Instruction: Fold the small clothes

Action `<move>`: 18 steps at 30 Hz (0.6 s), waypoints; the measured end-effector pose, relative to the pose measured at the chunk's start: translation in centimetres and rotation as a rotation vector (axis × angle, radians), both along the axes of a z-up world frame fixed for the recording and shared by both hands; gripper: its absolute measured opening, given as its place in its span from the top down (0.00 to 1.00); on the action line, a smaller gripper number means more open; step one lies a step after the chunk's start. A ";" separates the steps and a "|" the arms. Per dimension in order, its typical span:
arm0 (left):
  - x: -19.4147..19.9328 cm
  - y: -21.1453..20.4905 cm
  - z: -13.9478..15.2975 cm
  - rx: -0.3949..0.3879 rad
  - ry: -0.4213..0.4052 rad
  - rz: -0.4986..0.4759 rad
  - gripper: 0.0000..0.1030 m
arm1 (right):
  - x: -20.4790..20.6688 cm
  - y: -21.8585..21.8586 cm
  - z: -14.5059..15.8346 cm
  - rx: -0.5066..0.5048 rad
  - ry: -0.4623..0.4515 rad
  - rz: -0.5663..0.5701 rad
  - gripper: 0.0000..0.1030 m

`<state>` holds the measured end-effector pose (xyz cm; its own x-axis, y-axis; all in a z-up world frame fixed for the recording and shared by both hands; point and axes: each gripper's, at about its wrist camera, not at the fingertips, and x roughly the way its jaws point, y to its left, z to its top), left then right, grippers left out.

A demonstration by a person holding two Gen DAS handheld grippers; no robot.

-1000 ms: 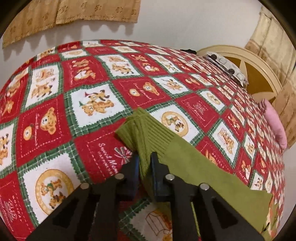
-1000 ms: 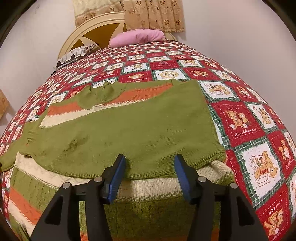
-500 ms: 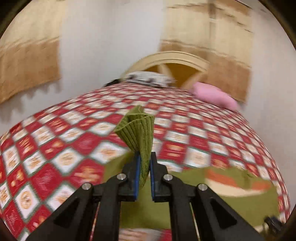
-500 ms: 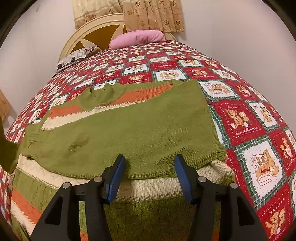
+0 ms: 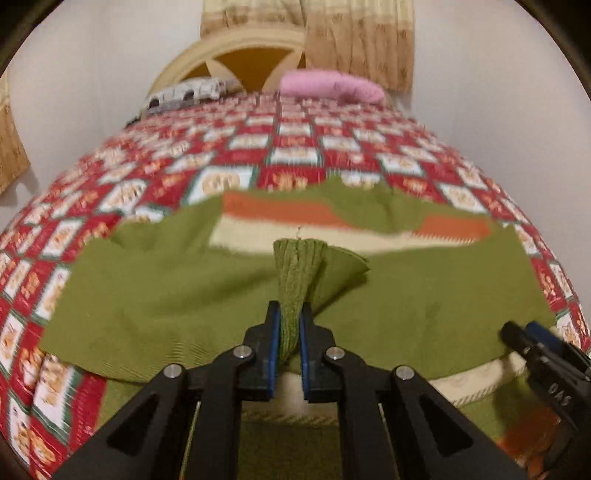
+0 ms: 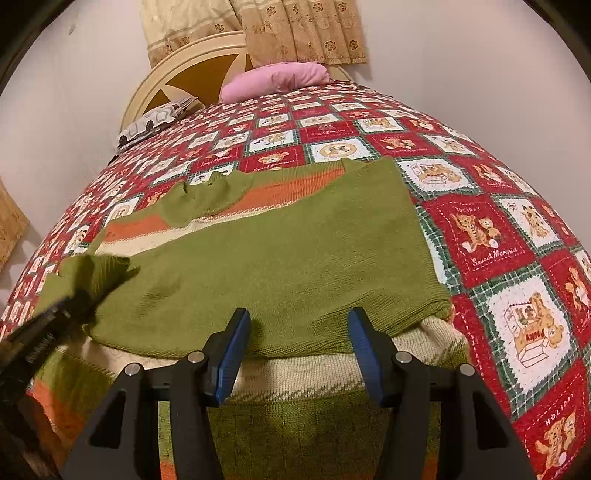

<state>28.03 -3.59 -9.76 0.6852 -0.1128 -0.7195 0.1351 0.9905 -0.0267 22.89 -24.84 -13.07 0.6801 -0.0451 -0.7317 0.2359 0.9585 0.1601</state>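
Nearest me, my left gripper (image 5: 290,321) has its two blue pads pinched tight on the ribbed cuff (image 5: 295,273) of one green sleeve, which stands bunched above the jaws. My right gripper (image 6: 297,339) sits with its jaws parted and nothing between them, poised just over the near fold edge of the sweater (image 6: 295,254); whether the pads touch the knit I cannot tell.

I count one sweater, green with orange and cream stripes, lying flat across the near part of the bed. One sleeve already lies folded across its body; the other is the one I hold. Its right edge (image 6: 424,236) runs straight, with a wide strip of quilt (image 6: 498,236) open beyond it. On the left side the quilt shows bare too.

Past the collar (image 6: 199,195) the red and white bear-patterned quilt stretches uncovered to the head of the bed. There I see two pillows: one pink (image 6: 277,79), one patterned grey-and-white (image 6: 155,120), both against one cream headboard (image 6: 184,66). Behind hang tan curtains (image 6: 303,33) on a pale wall.
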 end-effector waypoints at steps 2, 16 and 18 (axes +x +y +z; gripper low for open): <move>0.3 0.1 -0.2 -0.023 0.020 0.009 0.89 | 0.0 0.0 0.0 -0.003 0.001 0.000 0.45; -6.0 8.6 1.3 -0.011 -0.093 0.235 0.00 | 0.1 0.1 0.0 -0.012 0.007 -0.001 0.45; -6.2 9.4 0.3 0.020 -0.088 0.272 0.00 | 0.4 0.2 0.3 -0.024 0.032 -0.002 0.45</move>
